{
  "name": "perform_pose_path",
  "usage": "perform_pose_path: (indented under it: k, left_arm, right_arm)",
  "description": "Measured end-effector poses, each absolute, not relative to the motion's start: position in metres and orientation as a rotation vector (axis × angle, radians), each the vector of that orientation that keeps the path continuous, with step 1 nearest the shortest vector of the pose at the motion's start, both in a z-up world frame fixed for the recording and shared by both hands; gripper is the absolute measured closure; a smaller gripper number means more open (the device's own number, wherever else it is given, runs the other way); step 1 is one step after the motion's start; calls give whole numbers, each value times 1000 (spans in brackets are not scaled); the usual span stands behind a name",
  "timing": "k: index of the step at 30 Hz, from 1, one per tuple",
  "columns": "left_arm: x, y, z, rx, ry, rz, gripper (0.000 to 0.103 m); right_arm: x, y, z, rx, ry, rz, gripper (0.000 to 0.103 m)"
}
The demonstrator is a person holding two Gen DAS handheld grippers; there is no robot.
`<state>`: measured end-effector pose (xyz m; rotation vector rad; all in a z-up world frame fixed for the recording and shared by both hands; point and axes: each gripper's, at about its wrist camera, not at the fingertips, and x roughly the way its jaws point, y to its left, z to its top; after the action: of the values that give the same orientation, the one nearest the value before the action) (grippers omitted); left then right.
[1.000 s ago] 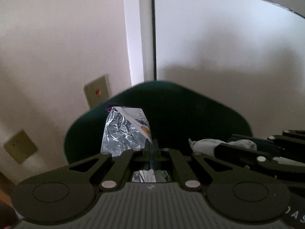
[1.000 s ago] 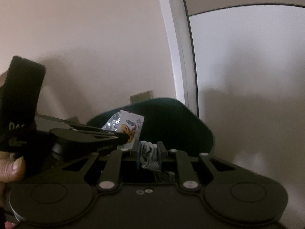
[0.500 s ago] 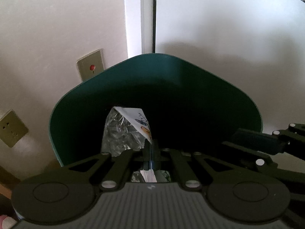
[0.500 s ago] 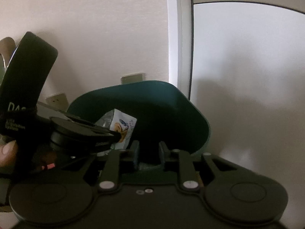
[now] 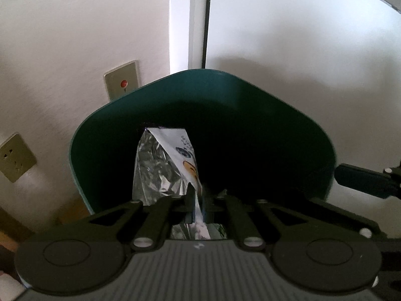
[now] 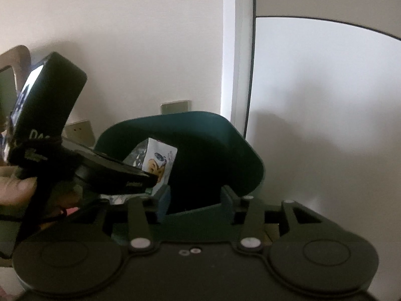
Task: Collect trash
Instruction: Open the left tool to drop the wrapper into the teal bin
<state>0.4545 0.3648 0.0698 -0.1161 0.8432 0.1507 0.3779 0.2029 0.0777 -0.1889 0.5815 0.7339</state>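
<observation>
A dark green bin [image 5: 200, 92] opens below both grippers, its inside too dark to see into. My left gripper [image 5: 198, 197] hangs over its mouth with a foil snack wrapper [image 5: 160, 165] upright between the pads. Its jaws are just starting to open, with the wrapper's edge still pinched. In the right wrist view the same wrapper [image 6: 158, 160] sticks up from the left gripper [image 6: 150, 181] over the bin [image 6: 225, 135]. My right gripper [image 6: 195, 200] is over the bin's near rim, its jaws opening wide with nothing between them. One of its fingers [image 5: 361, 178] shows at the left view's right edge.
The bin stands against a pale wall beside a white door frame [image 5: 188, 20]. A wall plate with a red dot [image 5: 121, 80] and a socket [image 5: 15, 156] sit to its left. A person's hand [image 6: 15, 188] grips the left tool, which carries a screen [image 6: 47, 95].
The right gripper's jaws have spread, and the crumpled tissue they held is gone from between them. Both grippers have come closer over the bin. The left fingers have parted slightly around the wrapper.
</observation>
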Motion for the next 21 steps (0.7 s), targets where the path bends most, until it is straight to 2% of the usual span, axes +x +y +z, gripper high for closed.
perform_pose_path:
  k: [1,2,3,4,5,6,11,14,21]
  left_arm:
    - [453,364,72,-116,837,149,89]
    - [452,362,73,-115,829,151,79]
    - [449,360,75,-115,818,154,63]
    - [446,358,78,-114,809,153,54]
    - [443,355,81,-111,791,152,40]
    - [438,352,85,-101,768,152,36]
    - [421,330,101,-64,740,123,35]
    - [405,314,111,-45,717,107,27]
    - [364,270,126,7,682,39,26]
  right_arm:
    - [375,199,80,-189,577,731,59]
    - [372,195,82,-190,571,725,59]
    - [368,190,85,-187,567,719,59]
    - [365,185,88,-184,565,718,59]
    - [362,179,90,-182,563,714,58]
    - [358,174,93,-183,560,705,58]
    - [341,146,106,-163,549,683,57]
    - [328,127,113,-155,539,668,55]
    - [291,75,126,-142,514,636,50]
